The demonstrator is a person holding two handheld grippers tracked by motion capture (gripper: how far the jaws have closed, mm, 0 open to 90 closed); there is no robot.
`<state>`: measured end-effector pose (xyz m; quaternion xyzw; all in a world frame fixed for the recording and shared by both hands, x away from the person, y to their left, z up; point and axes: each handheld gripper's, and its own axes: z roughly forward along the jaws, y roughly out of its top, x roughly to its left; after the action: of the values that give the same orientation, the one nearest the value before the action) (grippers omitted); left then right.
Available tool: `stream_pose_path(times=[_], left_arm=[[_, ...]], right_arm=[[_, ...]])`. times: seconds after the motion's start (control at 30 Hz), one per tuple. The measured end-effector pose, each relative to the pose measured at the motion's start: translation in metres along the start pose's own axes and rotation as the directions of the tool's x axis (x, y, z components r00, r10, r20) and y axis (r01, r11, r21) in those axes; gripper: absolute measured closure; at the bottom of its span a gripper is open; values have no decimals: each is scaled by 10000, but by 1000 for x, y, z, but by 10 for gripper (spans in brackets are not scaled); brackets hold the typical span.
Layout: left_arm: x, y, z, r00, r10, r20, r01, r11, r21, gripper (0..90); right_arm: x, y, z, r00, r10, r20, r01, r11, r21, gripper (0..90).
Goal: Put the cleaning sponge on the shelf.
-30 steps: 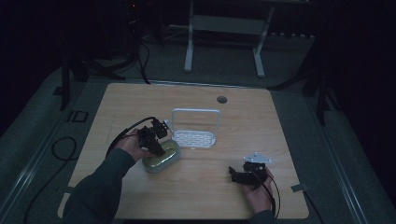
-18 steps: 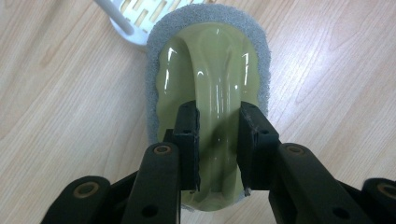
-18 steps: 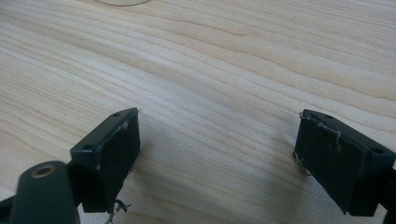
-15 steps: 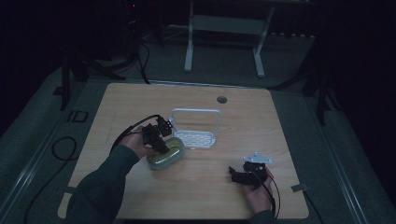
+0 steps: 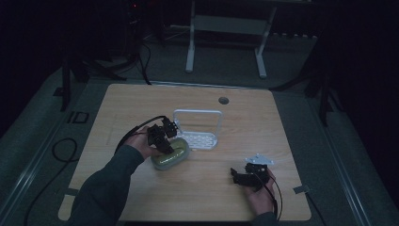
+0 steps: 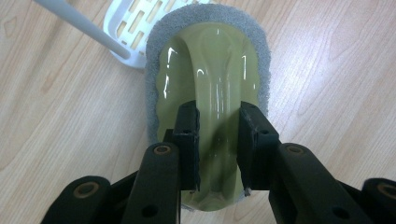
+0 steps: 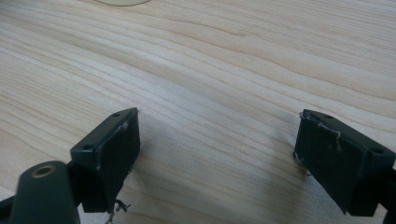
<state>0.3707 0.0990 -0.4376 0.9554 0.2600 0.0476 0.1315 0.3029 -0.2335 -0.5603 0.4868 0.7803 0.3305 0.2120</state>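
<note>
A pale green scrubber (image 5: 170, 157) with a grey pad underneath lies on the wooden table, right beside a white slotted holder (image 5: 202, 140). My left gripper (image 5: 165, 142) comes down on it from above. In the left gripper view, the scrubber (image 6: 210, 60) has a raised glossy handle, and my left gripper (image 6: 218, 116) is shut on that handle with both pads pressed against its sides. The white holder (image 6: 135, 23) touches the scrubber's far end. My right gripper (image 5: 239, 176) rests low near the front right of the table. In the right gripper view, my right gripper (image 7: 219, 144) stands open over bare wood.
The wooden table (image 5: 282, 132) has a round cable hole (image 5: 223, 100) near its far edge. The holder carries an upright white frame (image 5: 197, 113) at its back. Cables trail from both grippers. Dark floor and stand legs lie beyond the table.
My left gripper has slid the scrubber a little to the right, toward the white holder. The right gripper has stayed where it was.
</note>
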Motion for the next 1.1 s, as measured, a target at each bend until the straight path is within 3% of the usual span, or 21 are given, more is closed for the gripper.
stream_pose_path(times=[0.7,1.1], left_arm=[[-2,14,2,9978,659,-98,-660,9978,-97,716],[-4,25,-1,9922,1216,-280,-1217,9926,-29,716]], right_arm=[[0,0,0,10000,-37,3,37,10000,-20,139],[0,0,0,10000,-18,5,18,10000,-13,139]])
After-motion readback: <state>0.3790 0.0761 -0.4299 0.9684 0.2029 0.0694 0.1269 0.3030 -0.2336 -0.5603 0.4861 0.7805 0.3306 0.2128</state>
